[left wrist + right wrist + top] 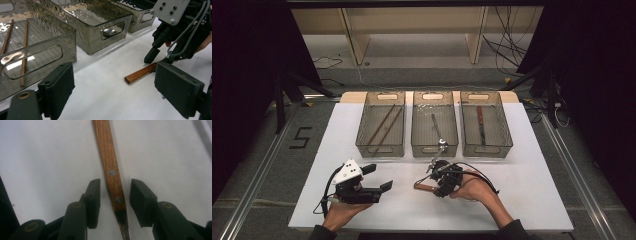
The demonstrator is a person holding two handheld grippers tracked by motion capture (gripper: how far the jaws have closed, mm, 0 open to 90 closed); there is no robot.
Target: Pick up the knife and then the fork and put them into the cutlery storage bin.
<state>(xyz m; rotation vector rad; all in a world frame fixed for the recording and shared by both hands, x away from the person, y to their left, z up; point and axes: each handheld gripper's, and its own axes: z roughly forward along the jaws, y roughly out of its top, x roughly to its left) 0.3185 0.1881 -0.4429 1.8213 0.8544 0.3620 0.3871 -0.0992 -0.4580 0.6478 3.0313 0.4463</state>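
Note:
A utensil with a riveted wooden handle [110, 157] lies flat on the white table; its metal end is hidden under the gripper, so I cannot tell what kind it is. My right gripper [115, 187] points down over it with a jaw on each side of the handle and a small gap at both pads, so it is open. The same handle [423, 187] juts left from the right gripper [436, 183], and it also shows as the handle [140, 74] in the left gripper view. My left gripper [379, 177] rests at the front left, open and empty.
Three smoky clear bins stand in a row behind. The left bin [380, 148] holds two brown chopsticks [384, 125], the middle bin [434, 148] a metal spoon [437, 127], the right bin [487, 148] a wooden-handled knife [481, 125]. The white table [522, 190] lies bare around both hands.

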